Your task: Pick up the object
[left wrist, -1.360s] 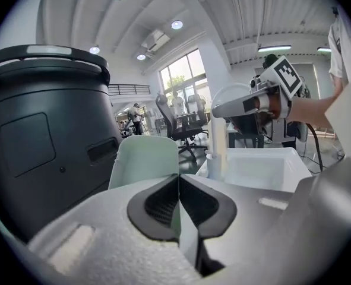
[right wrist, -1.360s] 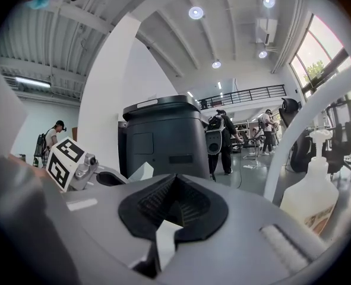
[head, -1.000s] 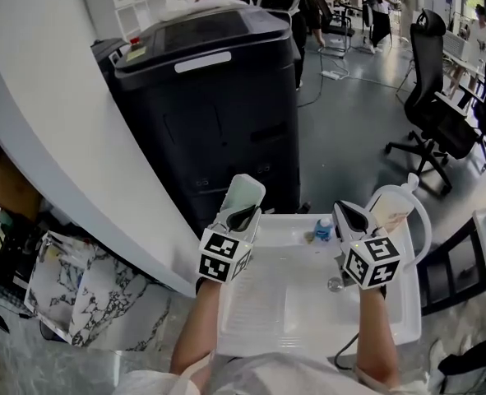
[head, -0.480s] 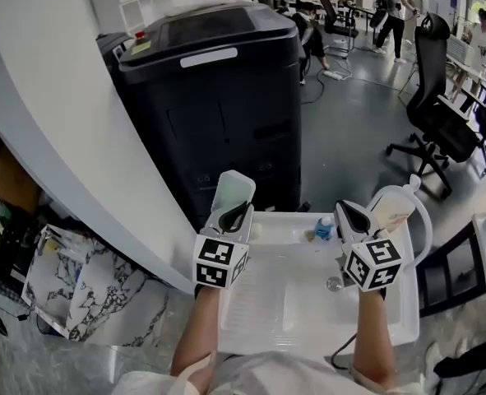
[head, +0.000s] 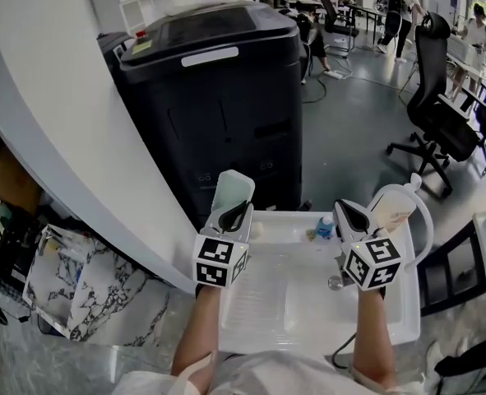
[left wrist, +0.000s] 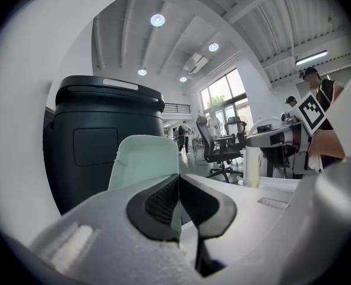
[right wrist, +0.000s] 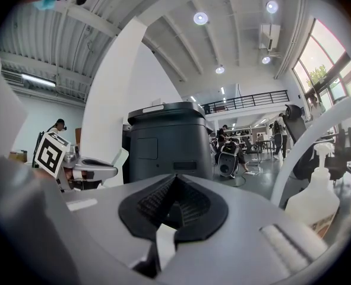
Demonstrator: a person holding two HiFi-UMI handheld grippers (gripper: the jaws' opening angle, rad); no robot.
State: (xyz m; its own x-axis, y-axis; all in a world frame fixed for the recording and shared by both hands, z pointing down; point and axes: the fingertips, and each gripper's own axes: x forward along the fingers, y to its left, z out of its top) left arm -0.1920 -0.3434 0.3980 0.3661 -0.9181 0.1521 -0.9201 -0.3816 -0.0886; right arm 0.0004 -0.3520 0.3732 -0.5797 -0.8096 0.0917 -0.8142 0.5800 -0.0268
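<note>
Pale green plastic, thin and flat, was what the left claw had in its jaws. The jaws were squeezed almost all the way together on the bottom edge of the piece, and it stood up tall above them. It was up in the air, over the far left corner of the white tray, right in front of the big black machine. I think the piece was very light and a bit bendy, so it could wobble or slip out if it got bumped. A hold on the edge, where the rim made it stiffer, looked best to me. It had round corners, a small raised rim and a smooth, plain face. The right claw was shut too, with nothing in it, over the right side of the tray.
</note>
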